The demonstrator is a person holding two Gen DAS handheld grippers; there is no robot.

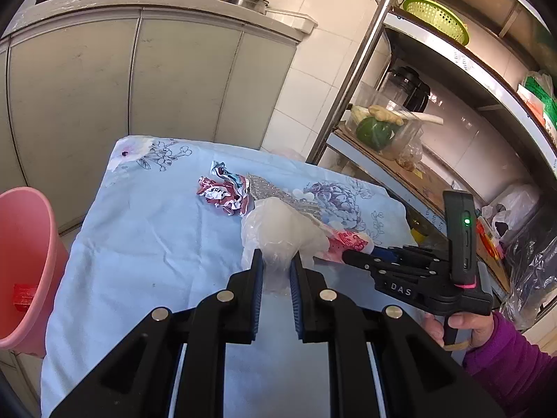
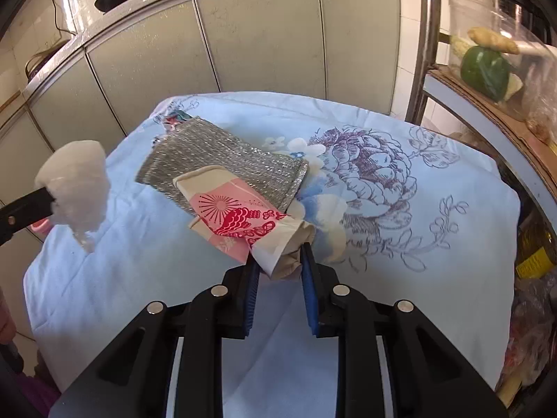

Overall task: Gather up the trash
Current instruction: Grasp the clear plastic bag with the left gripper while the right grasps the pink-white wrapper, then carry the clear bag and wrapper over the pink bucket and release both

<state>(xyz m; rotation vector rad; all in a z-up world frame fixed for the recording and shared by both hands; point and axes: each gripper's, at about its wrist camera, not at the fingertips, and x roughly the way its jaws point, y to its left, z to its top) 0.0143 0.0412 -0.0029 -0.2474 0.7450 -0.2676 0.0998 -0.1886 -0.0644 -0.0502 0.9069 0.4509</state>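
Observation:
My left gripper [image 1: 276, 261] is shut on a crumpled white plastic wad [image 1: 278, 223], held a little above the blue floral cloth [image 1: 139, 244]. In the right wrist view that wad [image 2: 75, 181] hangs at the left from a black finger [image 2: 24, 209]. My right gripper [image 2: 280, 261] is shut on the cream end of a pink and cream paper wrapper [image 2: 236, 216]. The wrapper's far part lies over a silver foil pouch [image 2: 222, 160]. The left wrist view shows the right gripper [image 1: 351, 256] at the wrapper [image 1: 348, 240]. A crumpled red and white wrapper [image 1: 222, 195] lies farther back on the cloth.
A pink bin [image 1: 24, 264] stands off the table's left edge. To the right a metal shelf rack [image 1: 369, 48] holds a green vegetable [image 1: 374, 132], a green basket [image 1: 435, 19] and bags. Grey cabinets [image 1: 139, 80] stand behind. A hand in a purple sleeve [image 1: 504, 355] holds the right gripper.

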